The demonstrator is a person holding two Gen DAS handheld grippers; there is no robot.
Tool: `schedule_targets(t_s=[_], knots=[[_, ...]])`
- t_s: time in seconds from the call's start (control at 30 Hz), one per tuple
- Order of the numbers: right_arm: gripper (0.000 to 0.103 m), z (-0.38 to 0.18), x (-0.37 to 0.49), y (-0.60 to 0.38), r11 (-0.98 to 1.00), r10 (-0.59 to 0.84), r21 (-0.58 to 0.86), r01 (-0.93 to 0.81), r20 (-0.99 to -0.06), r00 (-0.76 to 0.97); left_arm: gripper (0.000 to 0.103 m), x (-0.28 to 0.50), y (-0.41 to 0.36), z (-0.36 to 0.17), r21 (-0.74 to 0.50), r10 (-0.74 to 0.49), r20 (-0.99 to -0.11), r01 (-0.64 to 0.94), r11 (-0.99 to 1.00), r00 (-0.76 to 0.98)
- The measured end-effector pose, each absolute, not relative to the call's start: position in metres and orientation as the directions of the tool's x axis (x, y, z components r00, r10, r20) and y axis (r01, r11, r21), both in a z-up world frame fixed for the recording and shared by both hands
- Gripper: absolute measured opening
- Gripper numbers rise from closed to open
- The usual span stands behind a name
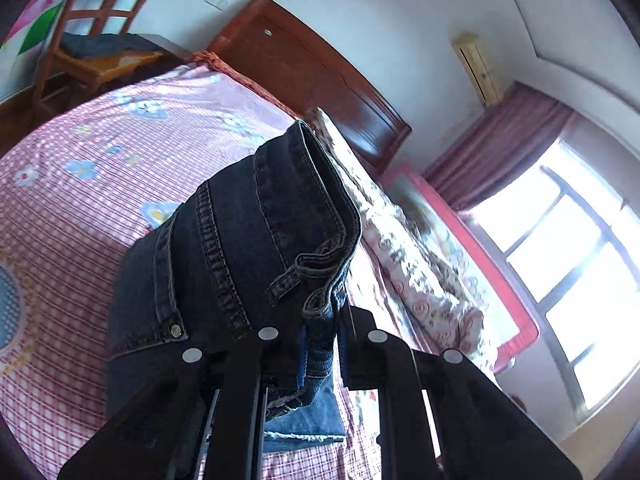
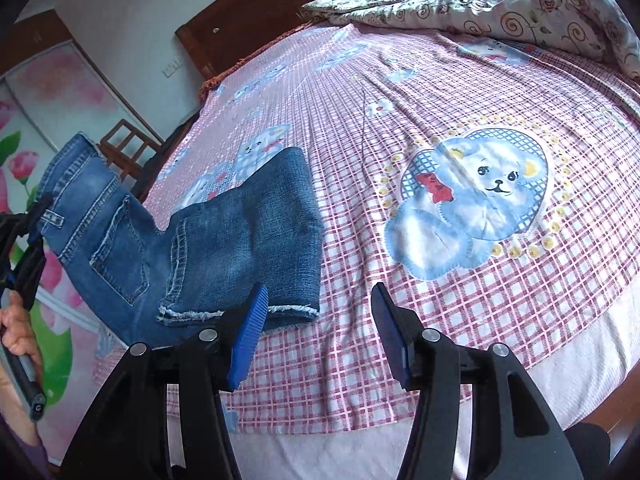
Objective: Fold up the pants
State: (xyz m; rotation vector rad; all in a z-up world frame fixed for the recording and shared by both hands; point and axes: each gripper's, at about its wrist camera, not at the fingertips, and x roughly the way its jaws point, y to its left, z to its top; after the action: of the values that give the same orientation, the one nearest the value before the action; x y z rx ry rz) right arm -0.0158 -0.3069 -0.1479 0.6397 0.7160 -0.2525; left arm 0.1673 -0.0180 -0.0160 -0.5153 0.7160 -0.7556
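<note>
Blue jeans (image 2: 248, 232) lie partly on the pink checked bed; the folded legs with a frayed hem rest on the sheet. The waist end (image 2: 100, 220) is lifted off the bed at the left. My left gripper (image 1: 320, 344) is shut on the waistband, whose dark denim (image 1: 248, 248) with a belt loop fills that wrist view. In the right wrist view the left gripper (image 2: 24, 232) shows at the left edge, held by a hand (image 2: 16, 332). My right gripper (image 2: 320, 332) stands open above the sheet just right of the hem, its blue pads holding nothing.
The bedsheet (image 2: 460, 320) has a large teddy-bear print (image 2: 480, 200). A floral quilt (image 2: 520, 8) is bunched at the far side. A wooden headboard (image 1: 320, 72), a wooden chair (image 1: 100, 20) with folded clothes, and a window (image 1: 580, 260) surround the bed.
</note>
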Motion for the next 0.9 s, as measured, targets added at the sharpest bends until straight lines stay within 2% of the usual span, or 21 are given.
schedule_targets(t_s=[0.13, 0.27, 0.33, 0.43, 0.47, 0.6, 0.73, 0.77, 0.9], knots=[[0.053, -0.152, -0.031, -0.324, 0.754, -0.023, 0.474, 0.455, -0.673, 0.739, 0.01, 0.154, -0.078, -0.046, -0.583, -0.763, -0.488, 0.492, 0.647, 0.425], [0.053, -0.155, -0.038, -0.335, 0.734, -0.032, 0.487, 0.474, -0.672, 0.74, 0.013, 0.136, -0.143, -0.093, -0.417, -0.669, -0.648, 0.565, 0.711, 0.364], [0.053, -0.156, -0.039, -0.34, 0.715, -0.021, 0.511, 0.477, -0.667, 0.745, 0.021, 0.122, -0.165, -0.12, -0.33, -0.613, -0.714, 0.61, 0.72, 0.337], [0.053, -0.156, -0.038, -0.347, 0.677, 0.026, 0.576, 0.458, -0.64, 0.768, 0.049, 0.089, -0.186, -0.118, -0.234, -0.609, -0.715, 0.703, 0.671, 0.343], [0.053, -0.155, -0.035, -0.348, 0.66, 0.048, 0.604, 0.446, -0.626, 0.778, 0.061, 0.075, -0.185, -0.11, -0.232, -0.628, -0.705, 0.729, 0.644, 0.33], [0.053, -0.151, -0.013, -0.343, 0.571, 0.198, 0.749, 0.338, -0.524, 0.828, 0.077, 0.036, -0.149, -0.093, -0.236, -0.662, -0.68, 0.76, 0.606, 0.316], [0.053, -0.157, 0.018, -0.328, 0.512, 0.303, 0.807, 0.295, -0.491, 0.817, 0.082, 0.028, -0.079, -0.092, -0.269, -0.623, -0.702, 0.681, 0.681, 0.346], [0.053, -0.158, 0.024, -0.323, 0.509, 0.31, 0.809, 0.296, -0.493, 0.813, 0.087, 0.03, -0.06, -0.096, -0.295, -0.611, -0.708, 0.638, 0.711, 0.354], [0.053, -0.164, 0.039, -0.307, 0.509, 0.317, 0.799, 0.321, -0.521, 0.793, 0.094, 0.038, 0.001, -0.116, -0.333, -0.533, -0.739, 0.463, 0.821, 0.414]])
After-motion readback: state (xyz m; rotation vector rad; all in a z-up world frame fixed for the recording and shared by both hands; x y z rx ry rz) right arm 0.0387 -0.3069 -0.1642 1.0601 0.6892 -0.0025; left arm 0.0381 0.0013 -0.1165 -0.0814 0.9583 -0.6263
